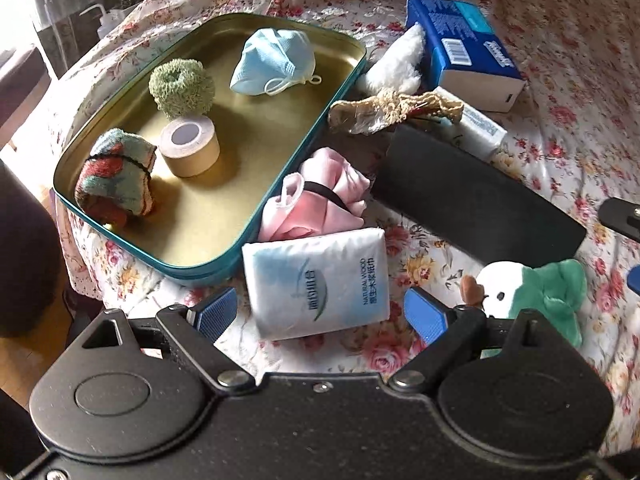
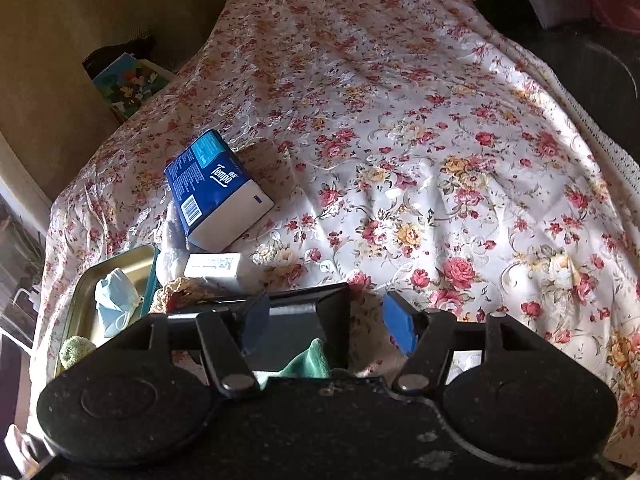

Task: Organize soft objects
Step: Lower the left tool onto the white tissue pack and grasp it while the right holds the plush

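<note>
A teal metal tin point(image 1: 100, 136) holds a blue face mask point(image 1: 276, 60), a green scrunchie point(image 1: 182, 88), a tape roll point(image 1: 190, 146) and a rolled patterned cloth point(image 1: 116, 178). My left gripper point(image 1: 320, 314) is open, its blue pads on either side of a white tissue pack point(image 1: 320, 280) beside the tin. A pink cloth bundle point(image 1: 324, 196) lies just beyond the pack. My right gripper point(image 2: 328, 320) is open and empty above a black case point(image 2: 296, 300); the tin point(image 2: 86, 280) and mask point(image 2: 116, 300) show at its left.
On the floral cloth lie a black case point(image 1: 480, 200), a green and white plush toy point(image 1: 532, 292), a crochet piece point(image 1: 396, 108), a white fluffy item point(image 1: 400, 64), a blue Tempo tissue pack point(image 1: 464, 44) point(image 2: 216, 188) and a small white pack point(image 2: 218, 266).
</note>
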Demonstrator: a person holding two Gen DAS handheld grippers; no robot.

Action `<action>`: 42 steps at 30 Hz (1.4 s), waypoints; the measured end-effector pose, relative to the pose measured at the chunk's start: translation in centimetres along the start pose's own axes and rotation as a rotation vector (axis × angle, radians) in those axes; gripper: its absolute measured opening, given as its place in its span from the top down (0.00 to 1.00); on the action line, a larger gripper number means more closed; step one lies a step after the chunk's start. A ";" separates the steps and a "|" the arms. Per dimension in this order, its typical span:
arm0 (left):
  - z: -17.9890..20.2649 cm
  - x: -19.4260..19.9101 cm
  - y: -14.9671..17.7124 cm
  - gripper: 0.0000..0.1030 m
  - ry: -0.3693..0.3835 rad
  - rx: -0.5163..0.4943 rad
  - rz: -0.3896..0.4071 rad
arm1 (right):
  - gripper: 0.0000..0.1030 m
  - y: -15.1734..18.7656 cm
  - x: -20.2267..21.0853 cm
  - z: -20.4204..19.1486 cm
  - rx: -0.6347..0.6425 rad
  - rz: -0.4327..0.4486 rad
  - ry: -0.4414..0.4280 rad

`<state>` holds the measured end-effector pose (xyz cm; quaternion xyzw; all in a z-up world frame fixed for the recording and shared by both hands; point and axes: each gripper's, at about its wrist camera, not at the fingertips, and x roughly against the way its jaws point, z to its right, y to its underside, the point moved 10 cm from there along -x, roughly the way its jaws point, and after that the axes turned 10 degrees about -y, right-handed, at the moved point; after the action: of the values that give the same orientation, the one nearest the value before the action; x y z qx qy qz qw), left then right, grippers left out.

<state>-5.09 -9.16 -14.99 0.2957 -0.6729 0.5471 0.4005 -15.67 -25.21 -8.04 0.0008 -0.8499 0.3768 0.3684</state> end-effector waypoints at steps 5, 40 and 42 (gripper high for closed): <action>0.6 -1.2 -0.1 0.15 -0.027 0.018 -0.022 | 0.39 0.2 -0.1 0.3 -0.030 -0.005 -0.013; 4.6 -2.4 2.9 0.05 0.184 -0.467 -0.086 | 0.00 -0.2 1.2 -0.3 0.070 0.069 0.138; 4.4 -2.7 2.6 0.04 0.202 -0.446 -0.081 | 0.00 -0.3 1.7 -0.7 0.100 0.095 0.164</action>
<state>-6.84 -12.98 -18.98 0.1708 -0.7212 0.3953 0.5427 -16.38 -24.57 -6.51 -0.0523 -0.7961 0.4344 0.4181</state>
